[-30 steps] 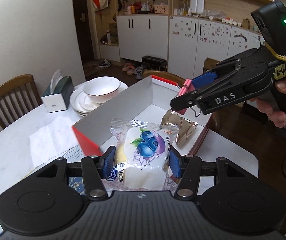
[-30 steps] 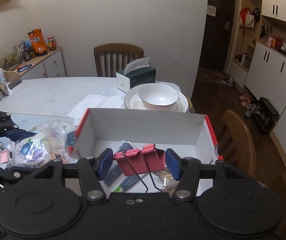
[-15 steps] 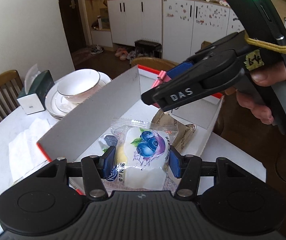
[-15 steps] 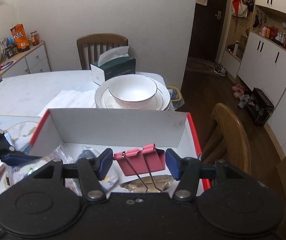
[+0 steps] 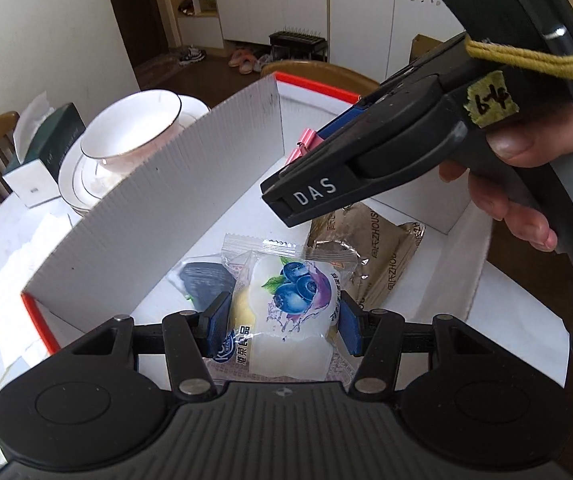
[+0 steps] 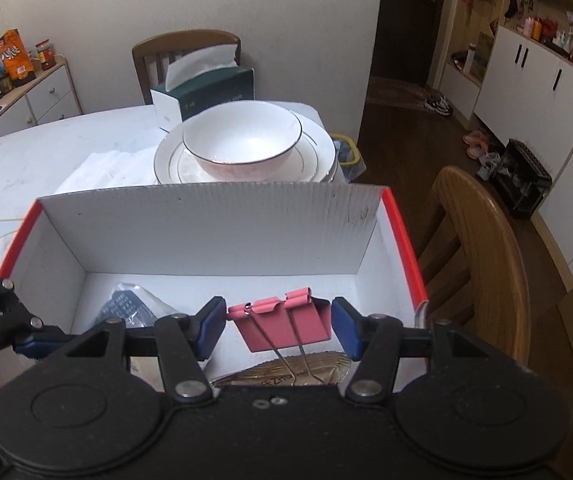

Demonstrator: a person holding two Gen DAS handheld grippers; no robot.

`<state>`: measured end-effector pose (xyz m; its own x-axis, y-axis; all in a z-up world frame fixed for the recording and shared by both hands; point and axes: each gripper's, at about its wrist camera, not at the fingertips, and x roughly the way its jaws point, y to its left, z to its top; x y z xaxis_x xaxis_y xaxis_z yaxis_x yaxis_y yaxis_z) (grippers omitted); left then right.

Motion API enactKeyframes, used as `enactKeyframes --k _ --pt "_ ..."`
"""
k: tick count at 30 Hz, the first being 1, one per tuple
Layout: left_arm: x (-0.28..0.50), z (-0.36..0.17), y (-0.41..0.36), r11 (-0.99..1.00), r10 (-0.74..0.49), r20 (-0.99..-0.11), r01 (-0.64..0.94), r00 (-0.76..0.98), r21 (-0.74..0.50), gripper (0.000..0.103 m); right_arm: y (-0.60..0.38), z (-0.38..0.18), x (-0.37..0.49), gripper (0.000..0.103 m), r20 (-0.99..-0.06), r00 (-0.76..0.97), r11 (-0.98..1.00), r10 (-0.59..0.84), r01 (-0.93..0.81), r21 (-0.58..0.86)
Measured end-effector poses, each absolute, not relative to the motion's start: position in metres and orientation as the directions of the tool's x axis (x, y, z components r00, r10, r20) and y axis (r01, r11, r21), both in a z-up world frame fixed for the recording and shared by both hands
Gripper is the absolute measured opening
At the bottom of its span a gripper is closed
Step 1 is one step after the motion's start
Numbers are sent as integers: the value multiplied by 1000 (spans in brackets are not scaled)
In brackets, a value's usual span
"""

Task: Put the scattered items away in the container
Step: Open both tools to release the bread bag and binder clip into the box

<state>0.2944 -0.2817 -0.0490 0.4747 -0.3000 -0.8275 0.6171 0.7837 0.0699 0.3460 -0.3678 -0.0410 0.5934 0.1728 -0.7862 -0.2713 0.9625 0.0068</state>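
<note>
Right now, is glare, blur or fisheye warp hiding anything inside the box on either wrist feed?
Left wrist: sharp; glare on the blueberry snack packet wrapper, the right gripper blocks the box centre. Right wrist: sharp; box floor is blown out white, straight walls bow toward the edges, the pink binder clip reads clearly, and the brown packet is mostly hidden.

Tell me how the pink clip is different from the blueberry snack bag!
The pink clip is small, stiff and plain pink with wire handles; the blueberry snack bag is bigger, soft-looking, clear and white, with blueberries printed on it. The clip sits in the right tool; the bag sits in the left tool. Both are held over the white box.
</note>
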Motion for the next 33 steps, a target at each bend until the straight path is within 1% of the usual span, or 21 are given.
enactKeyframes --k 9,14,20,24,29,33 --pt "301 -61 -287 784 -282 -851 617 443 62 54 -362 -56 355 57 -827 538 958 162 -286 2" --pt "307 -69 -283 804 -302 -872 595 385 -15 54 -361 -58 356 57 -851 497 955 167 -295 15" --pt "313 -76 -286 800 -288 -899 599 329 -38 54 -358 -65 359 57 -886 439 955 153 -296 18" --pt "320 -81 -283 809 -286 -919 583 273 -79 54 -358 -68 359 57 -894 423 955 148 -296 18" --pt "319 -81 -283 811 -278 -923 579 265 -77 55 -359 -68 359 57 -898 416 956 143 -295 15" --pt "317 -80 -281 816 -274 -921 574 279 -69 56 -364 -67 359 61 -896 420 959 144 -282 22"
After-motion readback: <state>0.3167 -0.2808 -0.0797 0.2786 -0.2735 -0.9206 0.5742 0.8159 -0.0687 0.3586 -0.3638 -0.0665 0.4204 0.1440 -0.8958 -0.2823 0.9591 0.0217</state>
